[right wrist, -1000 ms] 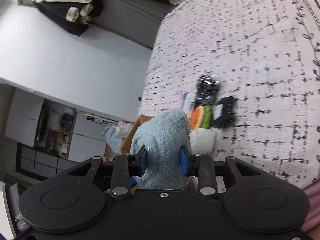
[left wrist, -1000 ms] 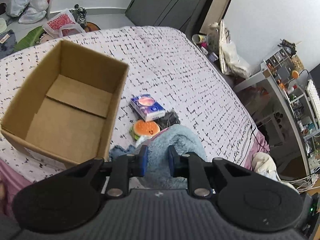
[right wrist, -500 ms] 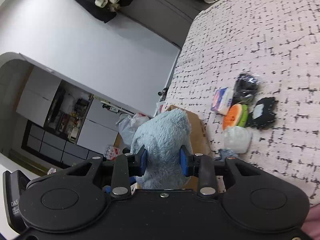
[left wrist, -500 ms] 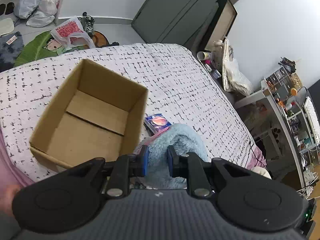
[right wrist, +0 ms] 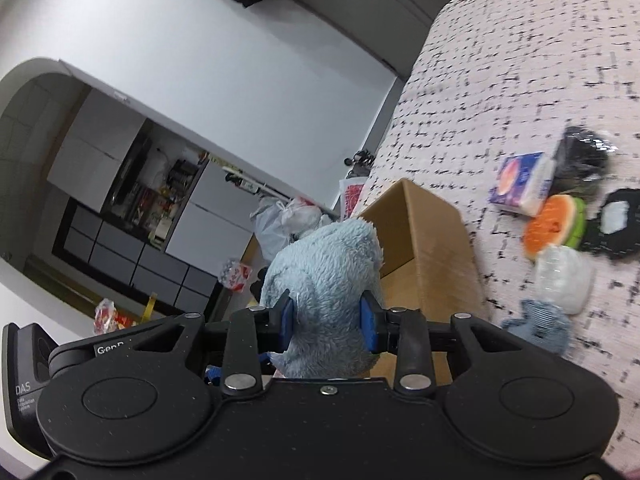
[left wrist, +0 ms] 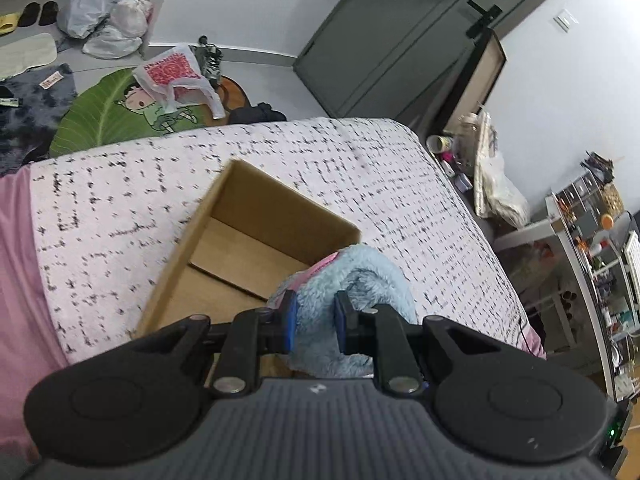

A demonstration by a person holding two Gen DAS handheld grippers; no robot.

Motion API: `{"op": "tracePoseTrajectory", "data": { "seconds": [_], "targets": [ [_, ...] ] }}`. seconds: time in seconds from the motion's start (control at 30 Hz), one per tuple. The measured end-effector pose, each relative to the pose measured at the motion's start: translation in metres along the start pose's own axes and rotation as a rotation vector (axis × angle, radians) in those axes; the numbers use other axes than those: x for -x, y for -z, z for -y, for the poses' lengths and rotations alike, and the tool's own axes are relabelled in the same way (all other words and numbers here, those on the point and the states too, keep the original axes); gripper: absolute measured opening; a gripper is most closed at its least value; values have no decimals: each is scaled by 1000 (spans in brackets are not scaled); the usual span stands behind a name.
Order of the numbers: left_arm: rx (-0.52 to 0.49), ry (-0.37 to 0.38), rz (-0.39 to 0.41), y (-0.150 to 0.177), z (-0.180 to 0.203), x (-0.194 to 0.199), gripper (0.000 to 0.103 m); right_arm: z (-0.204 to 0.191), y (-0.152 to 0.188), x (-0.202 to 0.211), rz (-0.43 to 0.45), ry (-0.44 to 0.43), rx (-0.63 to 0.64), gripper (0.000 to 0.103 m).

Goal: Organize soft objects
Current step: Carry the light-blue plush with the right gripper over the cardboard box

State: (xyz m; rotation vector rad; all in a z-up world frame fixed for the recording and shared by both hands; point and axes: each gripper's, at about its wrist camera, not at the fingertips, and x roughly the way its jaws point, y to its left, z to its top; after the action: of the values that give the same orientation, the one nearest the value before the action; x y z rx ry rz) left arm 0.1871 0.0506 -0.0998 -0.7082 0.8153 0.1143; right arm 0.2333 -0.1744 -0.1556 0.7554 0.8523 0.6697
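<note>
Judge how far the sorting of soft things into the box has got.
Done: nothing yet; the cardboard box looks empty. In hand: both grippers, left and right, are shut on the blue plush toy near the box. Left: dropping it in, then the tissue pack, burger toy and others on the bed.

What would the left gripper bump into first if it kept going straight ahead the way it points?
Probably the open cardboard box: beyond the blue plush the left gripper holds lies the box's far wall, though depth is hard to judge.
</note>
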Motion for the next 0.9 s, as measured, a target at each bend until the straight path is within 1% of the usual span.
{"op": "tracePoseTrajectory", "data": {
  "seconds": [0.13,0.27,0.47,0.6,0.67,0.73,0.9],
  "targets": [
    [19,-14,1,-11,-13,-4,17,-7,0,-16,-18,2,12,36],
    [17,-33,8,-18,-21,-11,16,-17,-2,-30,-33,24,42,36],
    [47,-25,18,-28,-34,-27,16,-23,-10,-51,-45,53,56,40],
    [50,-34,44,-32,-40,-38,16,-25,-8,-63,-58,78,92,44],
    [47,-38,53,-32,-41,-44,15,-26,-6,-65,-56,103,120,44],
    [38,-46,62,-31,-39,-50,15,-25,-6,-64,-41,125,135,49],
    [11,-57,65,-29,-37,-65,15,-18,-9,-59,-26,138,118,49]
  ]
}}
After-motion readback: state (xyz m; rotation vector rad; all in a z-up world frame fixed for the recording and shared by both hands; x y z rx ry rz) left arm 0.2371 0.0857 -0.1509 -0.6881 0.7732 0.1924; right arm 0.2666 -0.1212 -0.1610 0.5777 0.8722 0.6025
